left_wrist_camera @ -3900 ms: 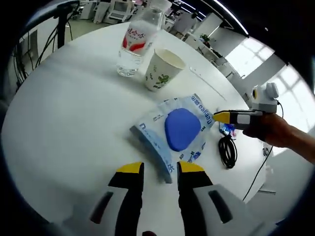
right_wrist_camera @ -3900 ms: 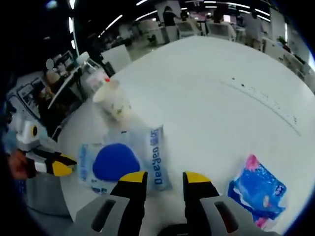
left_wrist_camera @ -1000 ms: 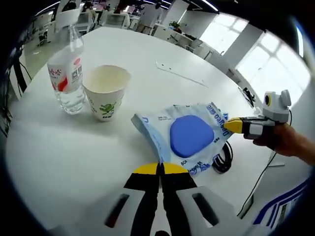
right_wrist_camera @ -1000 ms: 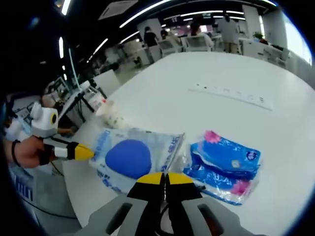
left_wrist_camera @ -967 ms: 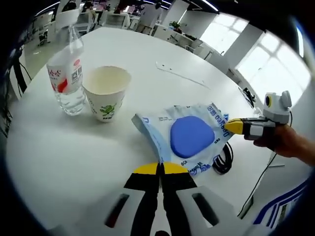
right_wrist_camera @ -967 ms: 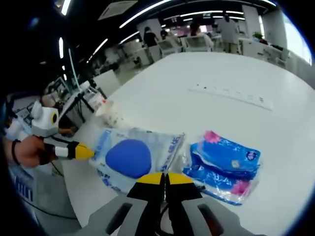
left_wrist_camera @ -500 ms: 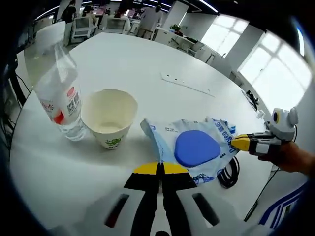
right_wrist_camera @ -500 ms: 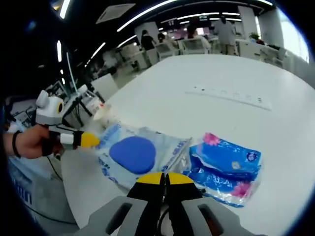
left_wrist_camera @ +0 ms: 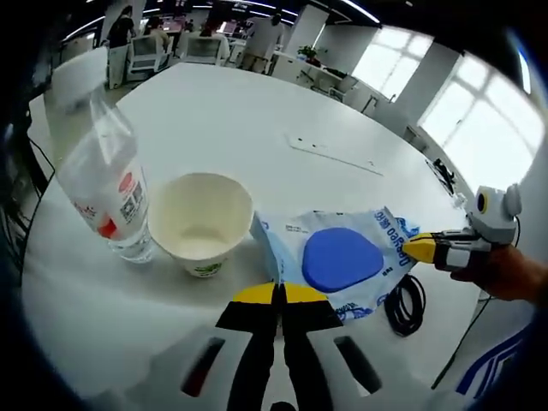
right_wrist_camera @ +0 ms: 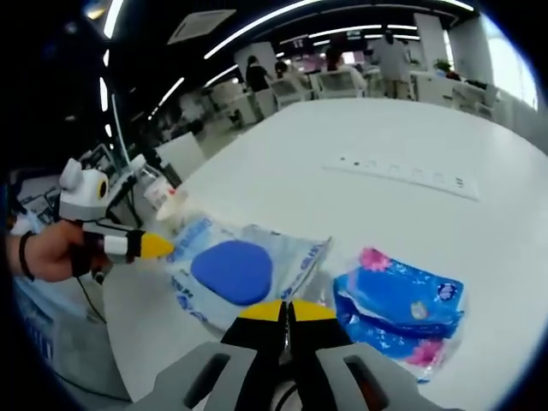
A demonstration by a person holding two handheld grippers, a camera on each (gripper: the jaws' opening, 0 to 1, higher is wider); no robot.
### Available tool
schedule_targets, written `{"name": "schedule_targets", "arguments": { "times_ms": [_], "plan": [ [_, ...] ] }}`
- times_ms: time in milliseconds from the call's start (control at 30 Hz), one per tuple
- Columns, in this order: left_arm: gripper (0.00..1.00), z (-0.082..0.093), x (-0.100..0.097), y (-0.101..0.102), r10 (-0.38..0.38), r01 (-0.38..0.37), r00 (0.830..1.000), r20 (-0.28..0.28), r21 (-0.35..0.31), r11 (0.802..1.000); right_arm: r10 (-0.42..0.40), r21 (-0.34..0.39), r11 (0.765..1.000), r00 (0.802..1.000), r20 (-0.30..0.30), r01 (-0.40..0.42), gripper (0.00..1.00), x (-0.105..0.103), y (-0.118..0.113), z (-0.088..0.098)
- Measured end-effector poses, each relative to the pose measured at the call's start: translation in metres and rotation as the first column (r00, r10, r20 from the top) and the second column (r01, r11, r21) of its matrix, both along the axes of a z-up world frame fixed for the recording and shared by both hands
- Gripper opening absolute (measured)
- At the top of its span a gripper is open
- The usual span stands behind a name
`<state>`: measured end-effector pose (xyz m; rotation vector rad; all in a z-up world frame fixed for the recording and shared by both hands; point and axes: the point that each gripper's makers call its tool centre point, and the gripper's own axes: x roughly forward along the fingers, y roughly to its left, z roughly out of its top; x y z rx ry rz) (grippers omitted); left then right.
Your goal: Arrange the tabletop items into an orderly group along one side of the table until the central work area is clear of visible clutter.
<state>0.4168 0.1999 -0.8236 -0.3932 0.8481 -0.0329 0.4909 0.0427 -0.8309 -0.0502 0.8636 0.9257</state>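
Left gripper view: both grippers pinch the blue-pad packet at opposite edges.
Left gripper and right gripper jaws pressed together; packet apparently lifted beside paper cup, water bottle, near tissue pack.

Cup between bottle and packet.

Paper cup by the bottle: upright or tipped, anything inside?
Upright and empty: the paper cup stands mouth-up beside the water bottle, its bare inside showing.
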Motion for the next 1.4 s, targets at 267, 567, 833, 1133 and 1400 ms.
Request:
{"name": "schedule_targets", "arguments": {
  "times_ms": [267,567,833,1133,1400],
  "plan": [
    [0.0,-0.008,0.004,0.003,0.004,-0.004,1.0,-0.003,0.017,1.0,-0.017,-0.001,1.0,1.0,-0.021,0.017,0.0,0.004,0.001,-0.014],
    [0.0,-0.012,0.007,0.006,0.024,-0.024,1.0,0.002,0.017,1.0,-0.033,-0.017,0.999,0.999,-0.041,0.032,0.0,0.008,-0.002,-0.03],
    [0.0,-0.025,0.01,0.007,0.052,-0.052,0.999,-0.008,0.01,0.999,-0.042,-0.028,0.999,0.998,-0.051,0.041,0.0,0.012,0.0,-0.035],
    [0.0,-0.03,0.009,0.008,0.046,-0.046,0.999,-0.012,0.029,0.999,-0.06,-0.017,0.998,0.996,-0.062,0.059,0.0,0.014,-0.002,-0.038],
    [0.0,-0.031,0.012,0.011,0.072,-0.072,0.997,-0.005,0.023,0.997,-0.08,-0.012,0.997,0.994,-0.076,0.079,0.0,0.01,-0.002,-0.04]
  ]
}}
